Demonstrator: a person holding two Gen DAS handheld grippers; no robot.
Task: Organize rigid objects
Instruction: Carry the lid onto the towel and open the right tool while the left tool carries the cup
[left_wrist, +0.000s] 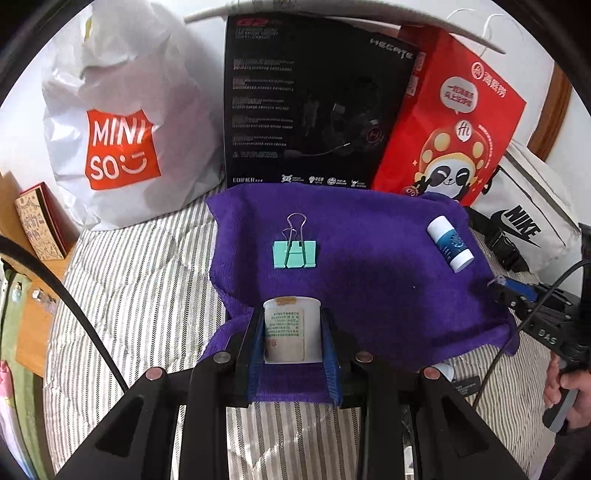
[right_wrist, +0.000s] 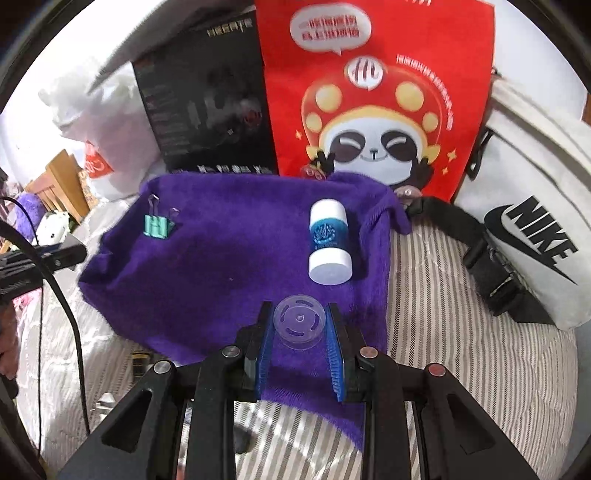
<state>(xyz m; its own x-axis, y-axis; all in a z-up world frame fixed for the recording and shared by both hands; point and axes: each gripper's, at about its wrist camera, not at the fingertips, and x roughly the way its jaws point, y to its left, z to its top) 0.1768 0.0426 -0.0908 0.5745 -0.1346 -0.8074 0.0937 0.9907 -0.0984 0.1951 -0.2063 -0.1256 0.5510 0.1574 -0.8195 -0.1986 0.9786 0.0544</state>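
Observation:
A purple towel (left_wrist: 369, 266) (right_wrist: 221, 266) lies spread on a striped bed. My left gripper (left_wrist: 292, 334) is shut on a small white bottle (left_wrist: 291, 332) with a green printed label, held over the towel's near edge. My right gripper (right_wrist: 300, 326) is shut on a clear round plastic cap (right_wrist: 300, 322) above the towel. A green binder clip (left_wrist: 294, 253) (right_wrist: 159, 225) lies on the towel's left part. A white and blue tube (left_wrist: 450, 243) (right_wrist: 328, 243) lies on its right part. The right gripper's tip (left_wrist: 513, 291) shows at the towel's right edge in the left wrist view.
Behind the towel stand a white Miniso bag (left_wrist: 118, 122), a black box (left_wrist: 314, 103) (right_wrist: 207, 107) and a red panda bag (left_wrist: 454, 122) (right_wrist: 376, 92). A white Nike bag (left_wrist: 532, 214) (right_wrist: 532, 206) with black strap lies right. A small patterned box (left_wrist: 40, 221) sits left. Cables cross both views.

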